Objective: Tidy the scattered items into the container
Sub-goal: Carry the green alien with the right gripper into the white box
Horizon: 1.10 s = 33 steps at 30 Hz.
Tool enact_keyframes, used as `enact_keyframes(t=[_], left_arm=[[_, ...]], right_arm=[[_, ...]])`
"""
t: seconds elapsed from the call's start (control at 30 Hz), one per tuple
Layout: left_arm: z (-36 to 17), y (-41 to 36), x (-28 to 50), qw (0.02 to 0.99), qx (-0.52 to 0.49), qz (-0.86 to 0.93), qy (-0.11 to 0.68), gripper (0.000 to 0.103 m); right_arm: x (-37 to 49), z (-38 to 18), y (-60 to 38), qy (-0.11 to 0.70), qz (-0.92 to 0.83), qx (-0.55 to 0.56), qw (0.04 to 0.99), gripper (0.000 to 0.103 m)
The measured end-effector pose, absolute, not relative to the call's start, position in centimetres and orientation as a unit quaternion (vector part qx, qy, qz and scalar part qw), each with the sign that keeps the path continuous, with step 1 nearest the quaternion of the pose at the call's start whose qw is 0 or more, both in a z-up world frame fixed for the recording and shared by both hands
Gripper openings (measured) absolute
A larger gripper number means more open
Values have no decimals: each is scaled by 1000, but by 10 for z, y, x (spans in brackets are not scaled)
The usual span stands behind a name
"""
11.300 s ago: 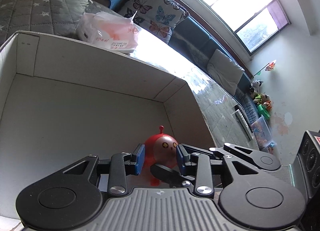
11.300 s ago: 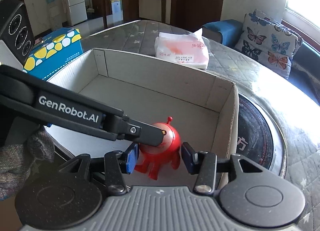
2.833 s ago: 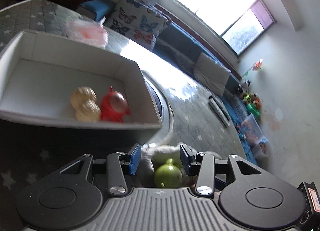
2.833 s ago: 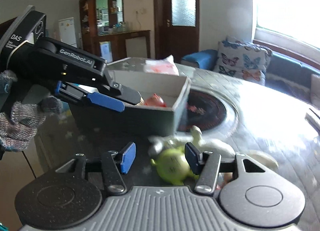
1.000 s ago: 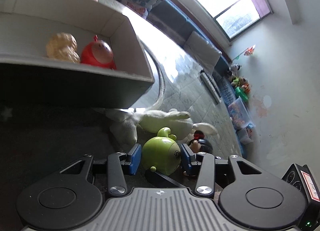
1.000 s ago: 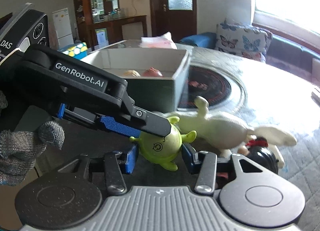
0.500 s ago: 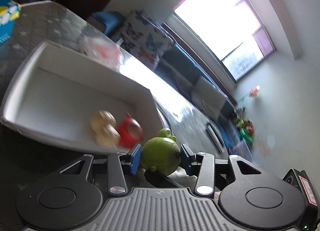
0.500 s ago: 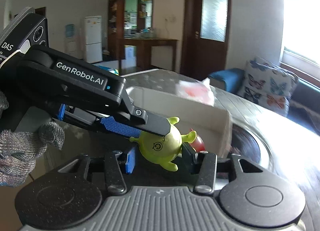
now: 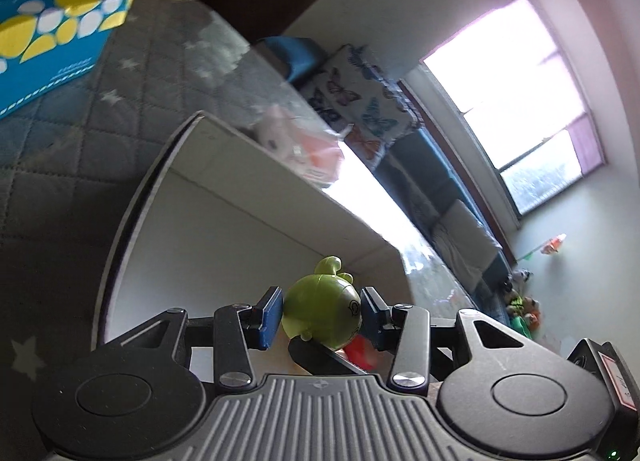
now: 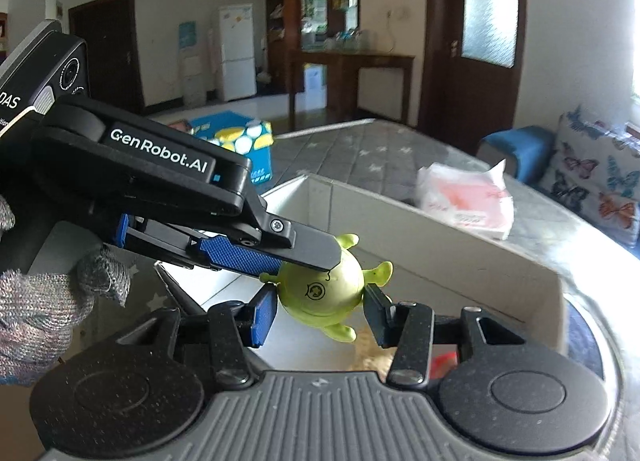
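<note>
Where the left view hides it, a tan lump (image 10: 374,359), perhaps a toy, shows.

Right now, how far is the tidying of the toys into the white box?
Done: a red toy already lies inside the white box. In hand: both the left gripper and the right gripper clamp the green toy above the box. Left: release it inside. Other loose items are out of view.
</note>
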<state>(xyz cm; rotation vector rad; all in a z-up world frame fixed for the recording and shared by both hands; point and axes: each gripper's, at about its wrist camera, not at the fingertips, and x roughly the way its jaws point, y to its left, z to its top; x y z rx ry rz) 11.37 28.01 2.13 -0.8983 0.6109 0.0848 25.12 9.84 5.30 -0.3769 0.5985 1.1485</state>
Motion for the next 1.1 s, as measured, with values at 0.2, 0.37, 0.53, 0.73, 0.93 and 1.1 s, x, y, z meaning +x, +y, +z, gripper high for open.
enact_keyframes(t=[0.2, 0.37, 0.53, 0.73, 0.93, 1.1], left_arm=[[9, 287, 126, 848, -423, 58, 314, 46], [3, 280, 135, 844, -418, 63, 331, 46], [-4, 276, 143, 841, -412, 63, 344, 46], [-4, 274, 149, 843, -403, 63, 351, 46], [-4, 272, 143, 845, -399, 65, 349, 46], [-3, 265, 145, 847, -389, 73, 355, 46]], right_arm=[[267, 37, 108, 309, 545, -183, 757, 48], [275, 31, 110, 331, 545, -193, 746, 48], [276, 26, 115, 341, 541, -208, 739, 48], [276, 25, 112, 340, 538, -204, 744, 48], [271, 32, 100, 327, 534, -186, 757, 49], [266, 38, 90, 322, 533, -177, 762, 49]])
